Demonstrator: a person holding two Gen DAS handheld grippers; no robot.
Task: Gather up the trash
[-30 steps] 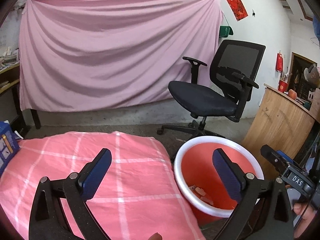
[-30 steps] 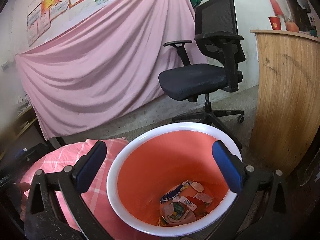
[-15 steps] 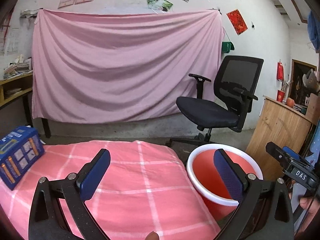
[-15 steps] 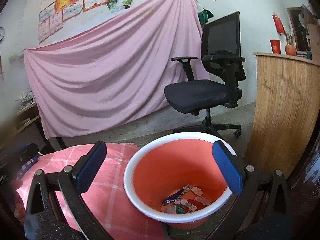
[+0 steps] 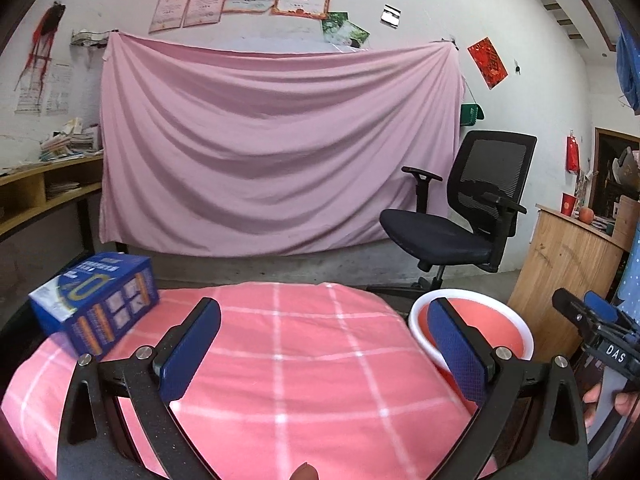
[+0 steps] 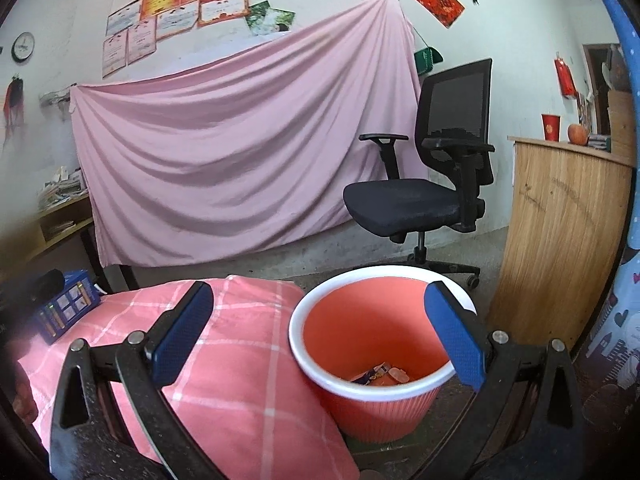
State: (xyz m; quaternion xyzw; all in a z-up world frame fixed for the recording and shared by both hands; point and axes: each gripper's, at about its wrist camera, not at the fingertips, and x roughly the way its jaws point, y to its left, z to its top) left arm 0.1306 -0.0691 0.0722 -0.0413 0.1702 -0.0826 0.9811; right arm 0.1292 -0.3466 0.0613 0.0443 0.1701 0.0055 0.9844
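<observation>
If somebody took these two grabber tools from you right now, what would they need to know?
Left gripper: open, holding nothing, above the pink checked cloth.
Right gripper: open, holding nothing, near the orange bin.
The bin stands on the floor beside the cloth-covered table, with wrappers already at its bottom.
A blue box sits on the cloth's far left corner.
No loose trash shows on the cloth, so collecting looks finished; check the parts out of view.
</observation>
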